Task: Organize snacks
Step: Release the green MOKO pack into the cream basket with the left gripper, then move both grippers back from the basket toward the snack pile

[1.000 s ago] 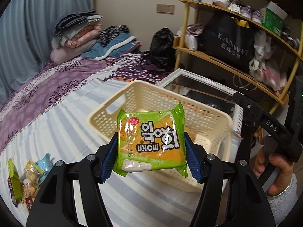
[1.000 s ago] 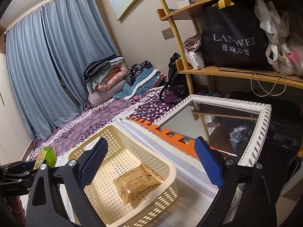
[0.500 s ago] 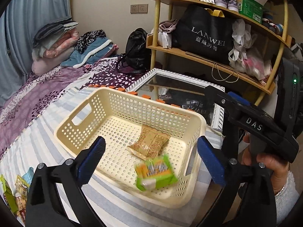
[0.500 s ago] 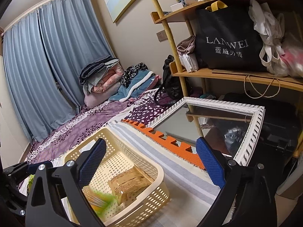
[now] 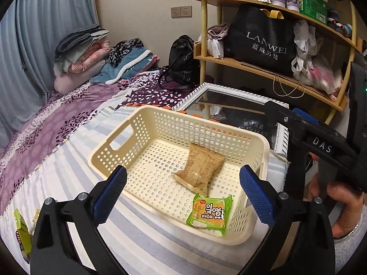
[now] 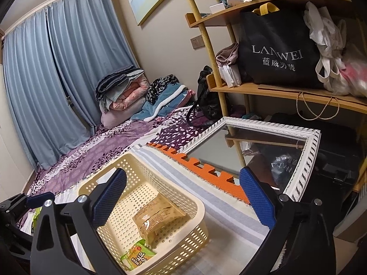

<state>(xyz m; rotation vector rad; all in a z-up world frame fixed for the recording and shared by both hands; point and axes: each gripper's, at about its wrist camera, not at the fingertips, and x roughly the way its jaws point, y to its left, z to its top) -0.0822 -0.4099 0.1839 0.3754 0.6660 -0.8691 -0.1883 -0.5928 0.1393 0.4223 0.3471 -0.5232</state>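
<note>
Left tongs (image 5: 182,193) occupy the lower part of the left wrist view, fully released, with nothing between the blue pads (image 5: 109,191). Right tongs (image 6: 182,193) fill the lower part of the right wrist view, likewise released and empty; in the left wrist view they appear at the right edge, gripped by the person's hand (image 5: 344,208).

Cream perforated basket (image 5: 119,142) rests on the striped bed cover (image 5: 68,167), at the centre of the left wrist view and at lower left of the right wrist view. It contains two items:
- Green-and-orange snack packet (image 5: 209,214), lying flat in the basket corner nearest the camera, at lower centre of the frame. It is also visible at the bottom of the right wrist view (image 6: 137,255).
- Brown snack packet (image 5: 199,171), lying just above the green one in the frame, their edges touching or nearly so.

More snack packets (image 5: 21,231) lie on the bed cover at the lower left edge, well apart from the basket.

White-framed mirror (image 6: 305,160) lies flat beyond the basket, below the wooden shelf unit (image 6: 286,92).
</note>
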